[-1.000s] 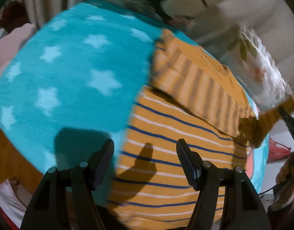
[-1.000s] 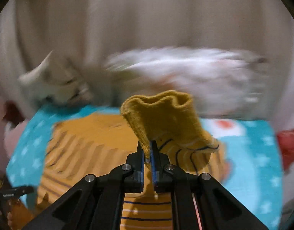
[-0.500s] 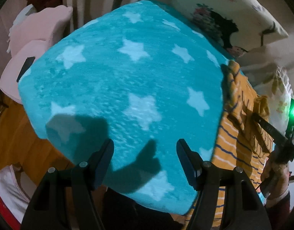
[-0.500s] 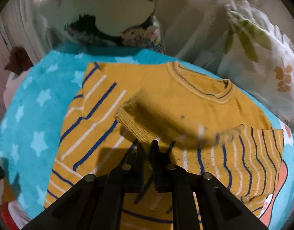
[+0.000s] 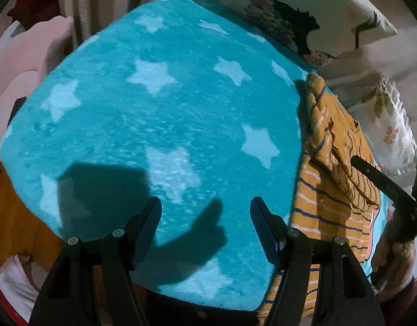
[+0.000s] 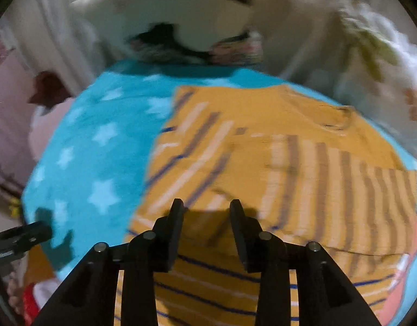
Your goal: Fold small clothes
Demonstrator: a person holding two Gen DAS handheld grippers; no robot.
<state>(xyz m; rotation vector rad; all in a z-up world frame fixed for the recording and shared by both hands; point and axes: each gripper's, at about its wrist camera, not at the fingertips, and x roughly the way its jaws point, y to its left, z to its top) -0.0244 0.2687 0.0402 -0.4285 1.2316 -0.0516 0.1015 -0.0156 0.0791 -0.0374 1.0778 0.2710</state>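
**Two grippers, one striped sweater on the starry blanket**

Right gripper (image 6: 206, 203) hangs just over the one garment in sight, an orange sweater (image 6: 263, 141) with blue and white stripes. Its jaws have just been opening and now stand apart, with nothing between them; the sleeve (image 6: 330, 190) lies across the sweater's front. The right wrist view is blurred, so finer detail of the knit is hard to make out.

The left gripper (image 5: 205, 212) is off to the side, its two fingers spread wide and empty above bare turquoise blanket (image 5: 154, 125). Both grippers point steeply down.

The sweater lies on the right half of that blanket, which is dotted with pale stars. Behind it I count two printed pillows, one with a dark floral patch (image 5: 303, 21), one with green leaves (image 5: 390, 119).
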